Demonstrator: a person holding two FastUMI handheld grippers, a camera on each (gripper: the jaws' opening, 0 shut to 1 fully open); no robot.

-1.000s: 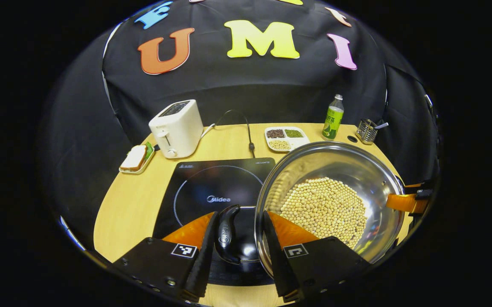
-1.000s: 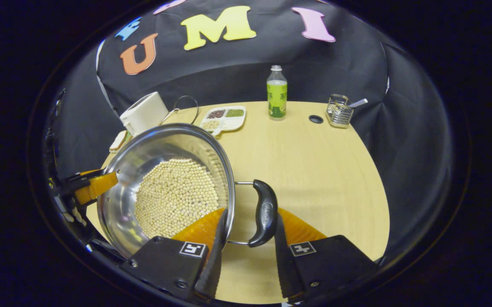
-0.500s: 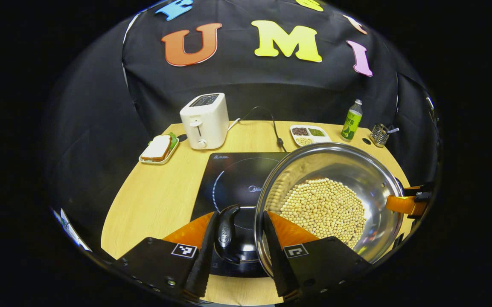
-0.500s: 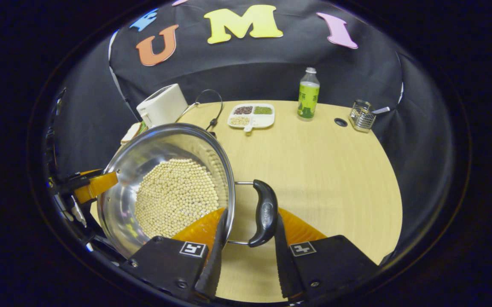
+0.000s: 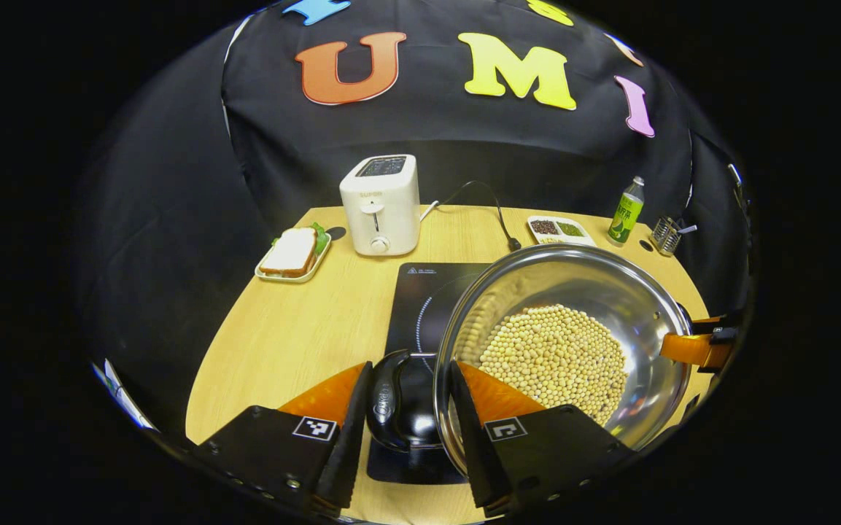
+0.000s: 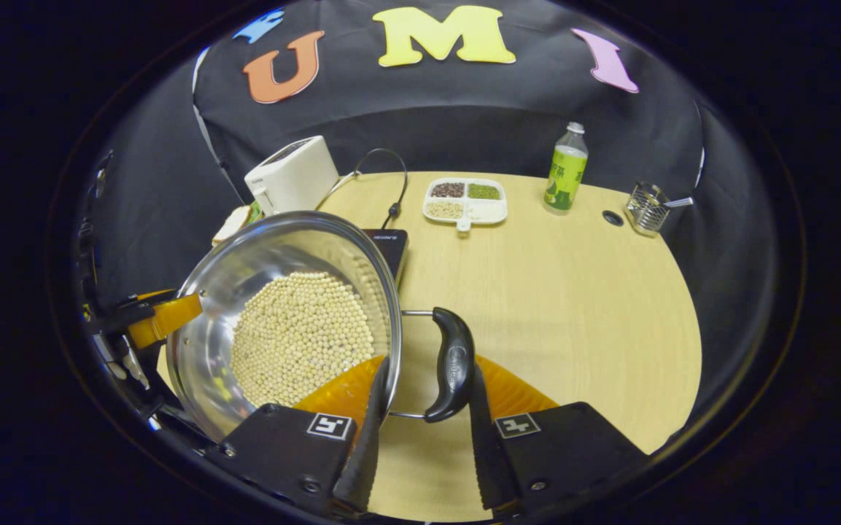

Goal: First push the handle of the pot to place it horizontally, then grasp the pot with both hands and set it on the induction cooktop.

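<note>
Holding the pot (image 5: pixel 562 343) between our two grippers, we had it raised over the right part of the cooktop (image 5: pixel 420 306), its steel bowl carrying a bed of pale beans (image 5: pixel 553 359). In the left gripper view, the left gripper (image 5: pixel 404 426) stood narrowly parted with one black side handle (image 5: pixel 389 399) between its fingers; the fingers sat close against the handle, though we could not be sure both pressed on it. In the right gripper view, the right gripper (image 6: pixel 421 430) was likewise narrowly parted around the opposite handle (image 6: pixel 451 364), whose wire loop ran back to the pot's rim, and the right finger lay against the grip.

The cooktop lay near the middle of the surface (image 5: pixel 296 328), and the pot hid its right half in the left gripper view. Toward the far edge stood a white toaster (image 5: pixel 381 204), with a sandwich on a small tray (image 5: pixel 293 254) to its left. A black cord (image 5: pixel 489 208) curled behind the cooktop. Along the far right edge sat a divided dish of grains (image 6: pixel 465 201), a green bottle (image 6: pixel 564 169), and a wire holder (image 6: pixel 646 208) near the corner.
</note>
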